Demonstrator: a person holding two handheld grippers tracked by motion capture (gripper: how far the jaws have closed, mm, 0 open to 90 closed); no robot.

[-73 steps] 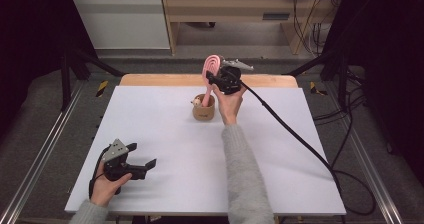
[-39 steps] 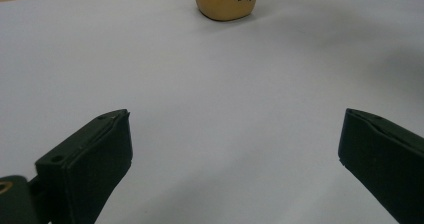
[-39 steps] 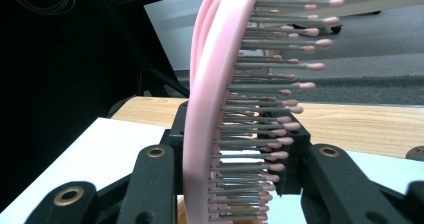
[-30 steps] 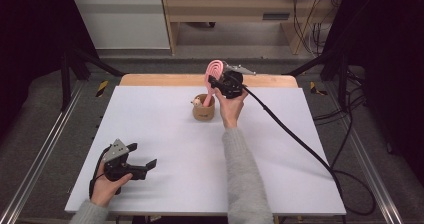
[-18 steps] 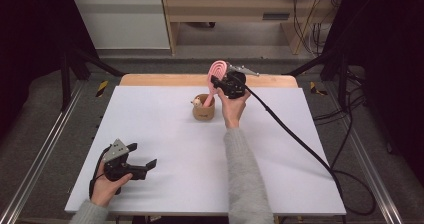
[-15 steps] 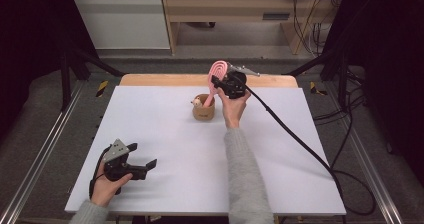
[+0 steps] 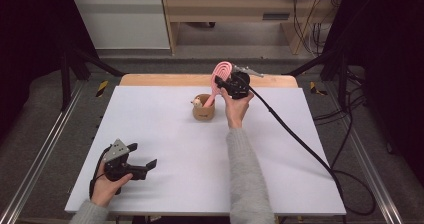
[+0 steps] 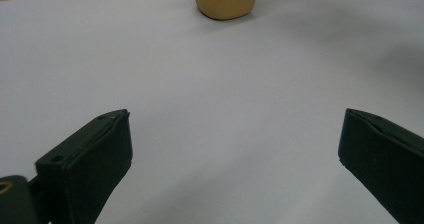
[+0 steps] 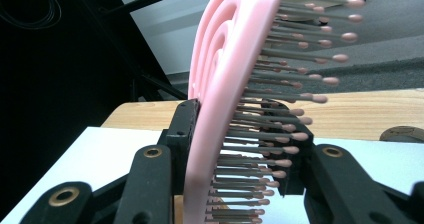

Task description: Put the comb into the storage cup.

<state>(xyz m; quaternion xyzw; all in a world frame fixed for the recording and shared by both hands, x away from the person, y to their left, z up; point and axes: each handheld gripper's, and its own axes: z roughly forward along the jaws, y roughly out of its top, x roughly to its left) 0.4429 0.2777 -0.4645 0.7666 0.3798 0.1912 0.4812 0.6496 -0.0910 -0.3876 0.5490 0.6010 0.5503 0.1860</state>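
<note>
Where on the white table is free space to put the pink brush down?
Bare table lies right of the right forearm, and between the left gripper and the cup. It is crowded at the cup, where the right gripper holds the brush.

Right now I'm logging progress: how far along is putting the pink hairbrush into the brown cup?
Done: the right gripper is shut on the pink plastic hairbrush, whose handle reaches down to the small brown cup. In hand: steadying it there. Left: letting go. The left gripper rests open on the white table.
</note>
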